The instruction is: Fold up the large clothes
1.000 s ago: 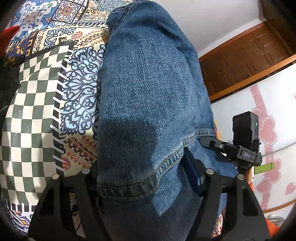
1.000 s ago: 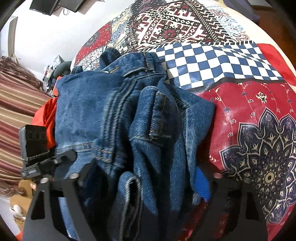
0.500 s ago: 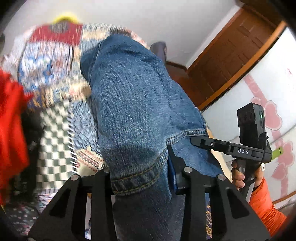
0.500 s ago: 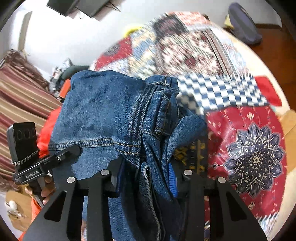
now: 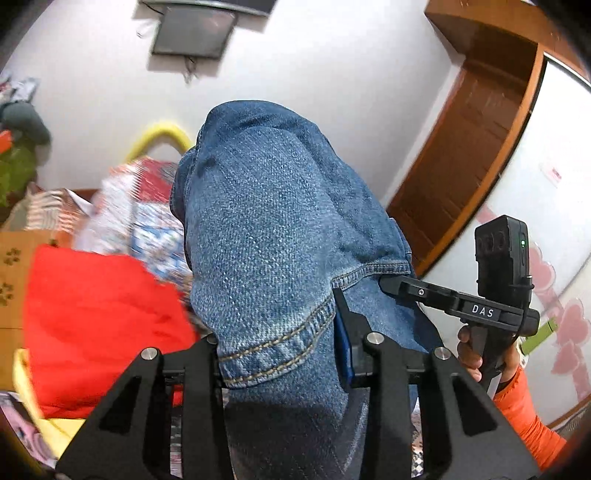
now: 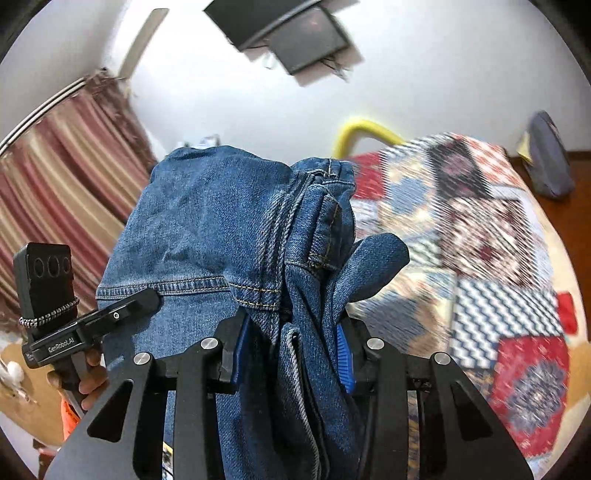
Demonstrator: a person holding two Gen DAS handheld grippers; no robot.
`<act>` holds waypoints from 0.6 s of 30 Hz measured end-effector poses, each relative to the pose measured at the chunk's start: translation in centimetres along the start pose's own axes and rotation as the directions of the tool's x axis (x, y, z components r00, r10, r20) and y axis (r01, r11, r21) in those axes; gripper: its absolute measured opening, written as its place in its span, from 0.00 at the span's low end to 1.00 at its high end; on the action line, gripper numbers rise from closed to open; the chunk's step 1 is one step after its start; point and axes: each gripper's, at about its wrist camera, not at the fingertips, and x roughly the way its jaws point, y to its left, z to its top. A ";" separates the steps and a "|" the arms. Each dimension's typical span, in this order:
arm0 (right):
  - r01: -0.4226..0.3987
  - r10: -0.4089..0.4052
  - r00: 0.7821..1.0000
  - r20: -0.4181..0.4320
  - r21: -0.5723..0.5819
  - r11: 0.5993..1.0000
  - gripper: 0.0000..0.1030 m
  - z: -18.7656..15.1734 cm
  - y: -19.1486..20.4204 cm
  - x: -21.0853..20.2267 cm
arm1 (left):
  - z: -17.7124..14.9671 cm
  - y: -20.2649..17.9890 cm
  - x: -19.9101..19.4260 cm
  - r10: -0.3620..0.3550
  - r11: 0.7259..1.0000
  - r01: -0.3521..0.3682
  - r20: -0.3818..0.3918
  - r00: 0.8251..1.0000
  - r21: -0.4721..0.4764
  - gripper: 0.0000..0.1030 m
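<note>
A pair of blue jeans [image 5: 273, 236] hangs lifted above the bed. My left gripper [image 5: 282, 354] is shut on a hemmed edge of the denim, its blue pad pressing the cloth from the right. In the right wrist view the jeans [image 6: 221, 229] show their seams and a belt loop. The right gripper [image 6: 291, 350] is shut on a bunched fold of them. Each wrist view also catches the other gripper at its edge: the right gripper [image 5: 384, 284] and the left gripper [image 6: 155, 295], both touching the denim and gripped by a hand.
A patchwork quilt [image 6: 480, 240] covers the bed below, with a yellow bed rail [image 6: 362, 129] at its far end. A red garment [image 5: 96, 325] lies at the left. A wooden door [image 5: 472, 155], striped curtain [image 6: 62, 181] and wall-mounted screen [image 6: 306, 33] surround the bed.
Both grippers closed on the jeans and rose, lifting them off the quilt. The views now tilt up toward the wall and screen, with the bed farther below.
</note>
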 end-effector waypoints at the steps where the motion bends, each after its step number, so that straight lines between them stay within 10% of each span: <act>1: -0.015 0.015 1.000 0.001 -0.008 1.000 0.34 0.5 1.2 0.8 | 0.3 0.7 -0.9 0.011 1.000 -0.011 0.008 1.000 -0.004 0.35; 10: -0.106 0.105 0.992 -0.074 -0.011 0.994 0.34 2.1 7.3 10.8 | 1.4 11.6 -5.3 0.119 0.987 -0.118 0.002 0.993 -0.111 0.35; 18: -0.060 0.074 0.961 -0.266 0.061 0.996 0.35 1.1 6.1 24.3 | -1.5 24.5 0.7 0.177 0.943 -0.217 -0.171 0.969 -0.251 0.37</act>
